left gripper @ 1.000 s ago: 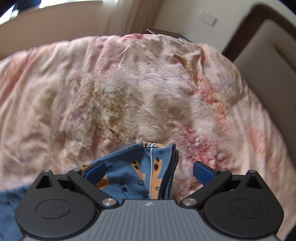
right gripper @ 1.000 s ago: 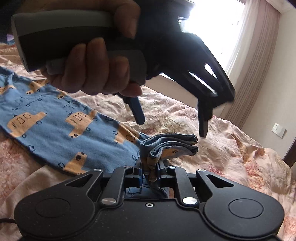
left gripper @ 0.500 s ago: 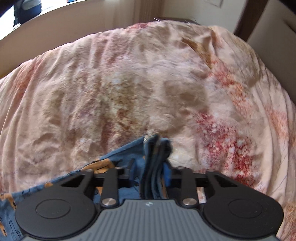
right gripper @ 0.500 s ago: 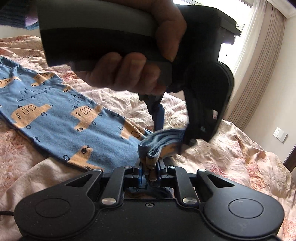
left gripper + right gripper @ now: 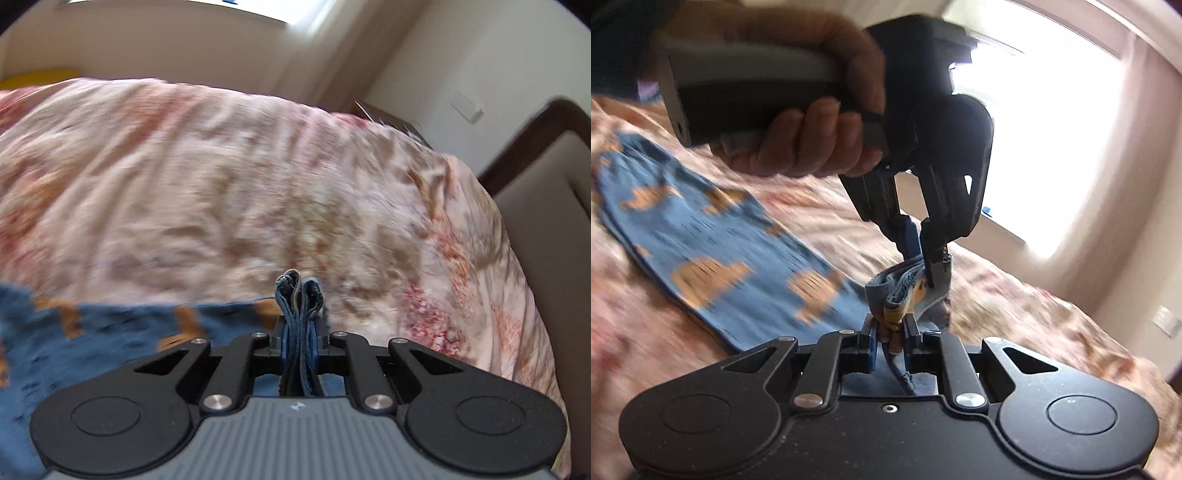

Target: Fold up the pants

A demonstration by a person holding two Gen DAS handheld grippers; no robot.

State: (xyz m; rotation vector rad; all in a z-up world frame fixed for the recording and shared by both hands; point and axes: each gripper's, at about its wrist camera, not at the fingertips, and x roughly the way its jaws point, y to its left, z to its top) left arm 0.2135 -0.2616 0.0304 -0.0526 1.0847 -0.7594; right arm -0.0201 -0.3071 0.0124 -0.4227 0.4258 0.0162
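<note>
The blue pants (image 5: 713,236) with orange vehicle prints lie stretched out on the bed, running left and back in the right wrist view; they also show in the left wrist view (image 5: 110,332). My left gripper (image 5: 299,332) is shut on a bunched end of the pants (image 5: 298,295). It also shows in the right wrist view (image 5: 923,254), held by a hand, pinching the same end from above. My right gripper (image 5: 891,332) is shut on that end of the pants, just below the left one.
A pink and brown floral bedspread (image 5: 221,177) covers the bed. A padded headboard (image 5: 546,229) stands at the right. A bright window (image 5: 1041,140) and curtain are behind the bed. A wall socket (image 5: 466,107) is on the wall.
My left gripper has closed on the pants end beside my right gripper, and both have lifted it a little. The views are blurred with motion.
</note>
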